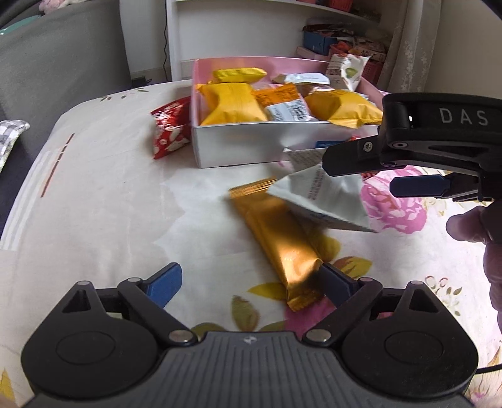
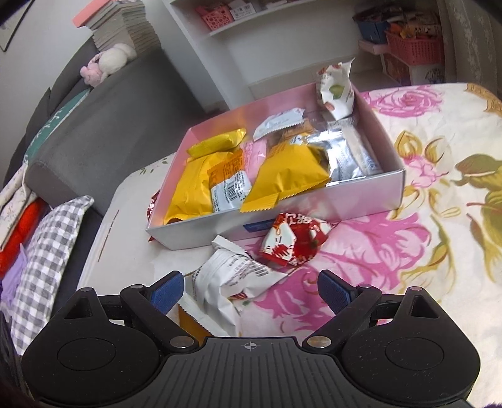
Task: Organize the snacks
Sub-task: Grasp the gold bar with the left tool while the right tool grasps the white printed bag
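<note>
Snacks fill the pink box (image 2: 386, 191) in the middle of the right wrist view. Lower center there, a white packet (image 2: 232, 276) lies between the apart jaws of the right gripper (image 2: 250, 293). Left gripper (image 1: 251, 282) jaws are apart too, 1 finger touching a gold bar (image 1: 279, 238) on the flowered cloth (image 1: 109, 219)

A floral cloth (image 2: 439, 194) with pink roses and olive leaves covers the tabletop. Behind it stands a white shelf unit (image 2: 238, 47) holding pink baskets (image 2: 414, 47). A grey sofa (image 2: 103, 125) sits on the left, carrying a stack of books (image 2: 122, 26), a plush toy (image 2: 108, 61) and a checked cushion (image 2: 47, 251). Daylight fills the room.
</note>
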### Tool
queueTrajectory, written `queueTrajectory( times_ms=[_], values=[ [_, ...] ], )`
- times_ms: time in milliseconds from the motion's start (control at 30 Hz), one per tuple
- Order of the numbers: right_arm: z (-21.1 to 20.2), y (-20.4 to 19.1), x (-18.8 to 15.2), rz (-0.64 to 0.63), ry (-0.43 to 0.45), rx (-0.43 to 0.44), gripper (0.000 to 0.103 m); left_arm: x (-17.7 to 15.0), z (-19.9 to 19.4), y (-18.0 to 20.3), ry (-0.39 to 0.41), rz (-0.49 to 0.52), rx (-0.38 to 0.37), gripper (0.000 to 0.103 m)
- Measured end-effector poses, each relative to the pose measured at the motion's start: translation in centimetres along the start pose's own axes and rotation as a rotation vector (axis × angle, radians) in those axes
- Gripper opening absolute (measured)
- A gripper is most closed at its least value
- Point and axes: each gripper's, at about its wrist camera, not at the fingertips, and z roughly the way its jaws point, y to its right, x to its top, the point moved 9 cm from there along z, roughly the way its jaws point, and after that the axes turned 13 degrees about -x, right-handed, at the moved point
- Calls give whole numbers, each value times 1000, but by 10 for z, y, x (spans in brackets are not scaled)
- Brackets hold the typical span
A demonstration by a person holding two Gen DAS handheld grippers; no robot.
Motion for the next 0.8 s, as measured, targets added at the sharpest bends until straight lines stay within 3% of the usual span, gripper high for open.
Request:
queueTrajectory(
  times_ms=[333,400,433,533,800],
  values=[
    [22,-3,4,98,-24,-10,92,1,-7,-13,-23,-5,-4,88],
    [22,-3,4,93,-17,-22,85,2,-7,-13,-21,-6,-10,86],
    [21,-3,4,90,-14,-17,75,3,-6,-13,-19,-6,-14,85],
    [19,-4,4,77,-23,-15,62,4,-5,-12,-17,-8,-21,84],
    [4,-1,1,-31,-18,-52,56,5,-5,-9,-16,0,-37,80]
  ],
)
